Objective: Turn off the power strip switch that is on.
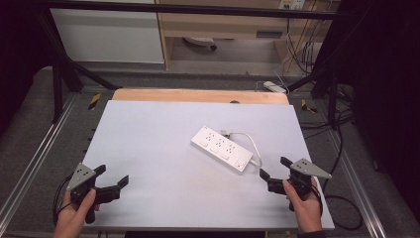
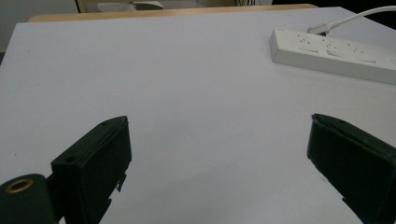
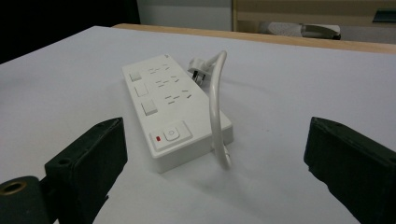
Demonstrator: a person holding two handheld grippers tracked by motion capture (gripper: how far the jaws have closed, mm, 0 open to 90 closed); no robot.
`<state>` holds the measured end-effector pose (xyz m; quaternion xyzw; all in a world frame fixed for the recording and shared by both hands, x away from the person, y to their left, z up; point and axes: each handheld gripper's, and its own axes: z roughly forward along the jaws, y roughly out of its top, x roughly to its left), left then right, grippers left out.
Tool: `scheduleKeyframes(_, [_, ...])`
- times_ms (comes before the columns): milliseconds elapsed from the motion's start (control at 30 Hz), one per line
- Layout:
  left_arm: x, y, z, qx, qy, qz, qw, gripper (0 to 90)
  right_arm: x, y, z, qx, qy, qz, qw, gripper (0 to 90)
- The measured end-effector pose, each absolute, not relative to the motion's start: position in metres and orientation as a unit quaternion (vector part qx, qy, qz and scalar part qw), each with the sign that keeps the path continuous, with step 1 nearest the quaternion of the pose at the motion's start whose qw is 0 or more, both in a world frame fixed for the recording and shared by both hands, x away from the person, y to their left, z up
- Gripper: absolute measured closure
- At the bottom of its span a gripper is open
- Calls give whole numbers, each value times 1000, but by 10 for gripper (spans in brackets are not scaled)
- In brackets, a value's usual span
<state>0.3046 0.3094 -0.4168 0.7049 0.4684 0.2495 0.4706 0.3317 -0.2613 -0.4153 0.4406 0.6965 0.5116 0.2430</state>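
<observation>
A white power strip (image 1: 222,148) lies flat on the white table top (image 1: 158,148), right of centre, with its short white cable (image 1: 250,141) looping back to a plug (image 1: 225,133) beside it. In the right gripper view the strip (image 3: 173,107) is close ahead, its switch end nearest, and the cable (image 3: 215,107) arches over its right side. My right gripper (image 1: 275,167) stands open just right of the strip, with nothing between its jaws. My left gripper (image 1: 112,176) is open at the near left corner, far from the strip (image 2: 334,53).
A wooden strip (image 1: 198,95) borders the table's far edge. Metal frame rails (image 1: 39,148) run along both sides. Another white power strip (image 1: 274,87) and loose cables (image 1: 307,49) lie on the floor beyond the table. Bare table top spreads between the grippers.
</observation>
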Motion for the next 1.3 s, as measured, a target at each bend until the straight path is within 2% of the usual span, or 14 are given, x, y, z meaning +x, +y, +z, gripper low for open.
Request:
scheduleKeyframes(533, [305,308,-419,709,469,247,466,62,348,-238,-390,421,712,512,233,26])
scheduleKeyframes(1300, [305,306,-419,713,467,244,463,62,370,-201,-360,408,720,512,230,63])
